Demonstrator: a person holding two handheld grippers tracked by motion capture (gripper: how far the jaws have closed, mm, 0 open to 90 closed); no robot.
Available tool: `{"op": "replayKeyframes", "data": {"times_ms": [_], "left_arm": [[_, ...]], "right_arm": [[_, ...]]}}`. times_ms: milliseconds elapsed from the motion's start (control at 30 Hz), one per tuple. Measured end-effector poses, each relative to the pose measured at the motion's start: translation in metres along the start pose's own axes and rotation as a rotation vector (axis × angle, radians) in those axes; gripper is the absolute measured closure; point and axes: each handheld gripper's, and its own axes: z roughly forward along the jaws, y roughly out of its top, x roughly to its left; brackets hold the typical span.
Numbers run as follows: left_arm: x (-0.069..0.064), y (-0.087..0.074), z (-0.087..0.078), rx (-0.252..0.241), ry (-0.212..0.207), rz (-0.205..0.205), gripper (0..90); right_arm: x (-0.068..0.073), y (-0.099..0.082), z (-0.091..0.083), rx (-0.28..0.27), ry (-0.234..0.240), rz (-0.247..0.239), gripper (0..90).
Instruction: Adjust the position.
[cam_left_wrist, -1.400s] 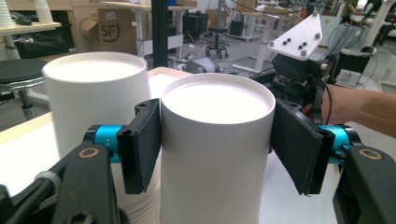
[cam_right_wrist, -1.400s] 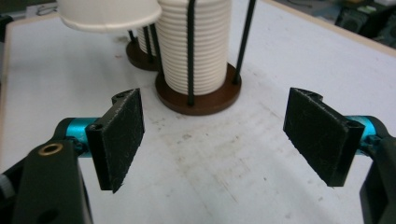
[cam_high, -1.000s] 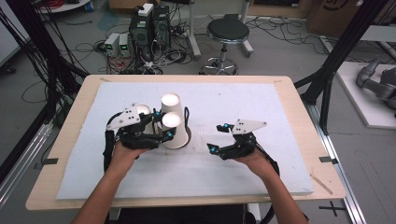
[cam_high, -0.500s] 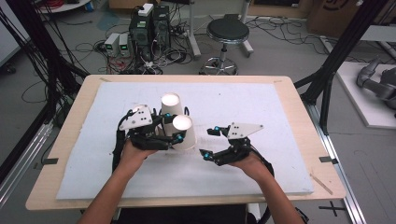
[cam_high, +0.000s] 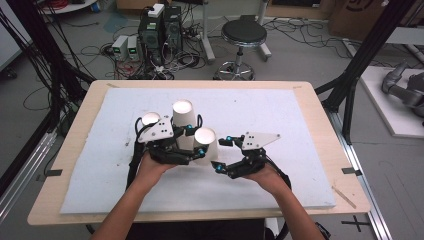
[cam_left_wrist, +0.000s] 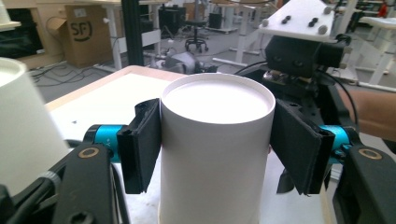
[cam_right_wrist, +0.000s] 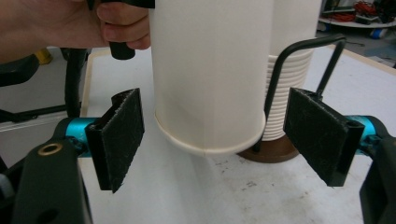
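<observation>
High view: the paper cup (cam_high: 205, 142), upside down with its long axis near upright, hangs above the white mat (cam_high: 310, 125) on a wooden table (cam_high: 325, 102), pinched by the left gripper (cam_high: 195, 141). The right gripper (cam_high: 223, 151) stands spread beside it. Right gripper view shows the cup's rim off the mat and a cup stack (cam_right_wrist: 292, 74) behind it.

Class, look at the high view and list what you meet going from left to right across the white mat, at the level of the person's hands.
Left hand-held gripper → upside-down paper cup gripped by it → right hand-held gripper with jaws open → bare white mat.
</observation>
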Motion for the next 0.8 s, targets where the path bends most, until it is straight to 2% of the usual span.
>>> {"op": "replayKeyframes", "data": {"times_ms": [333,633,700,800], "left_arm": [[-0.004,-0.002,0.011,0.001,-0.052,0.002,35.4],[-0.004,-0.002,0.014,-0.003,-0.060,-0.005,35.4],[-0.003,-0.003,0.014,-0.003,-0.059,-0.006,35.4],[-0.003,-0.003,0.014,-0.003,-0.060,-0.005,35.4]], "right_arm": [[-0.002,0.001,0.005,-0.022,0.034,-0.003,20.1],[-0.005,0.000,0.006,-0.023,0.049,0.003,20.7],[-0.006,0.001,0.005,-0.024,0.063,-0.007,27.2],[-0.006,0.001,0.004,-0.026,0.069,-0.021,29.6]]}}
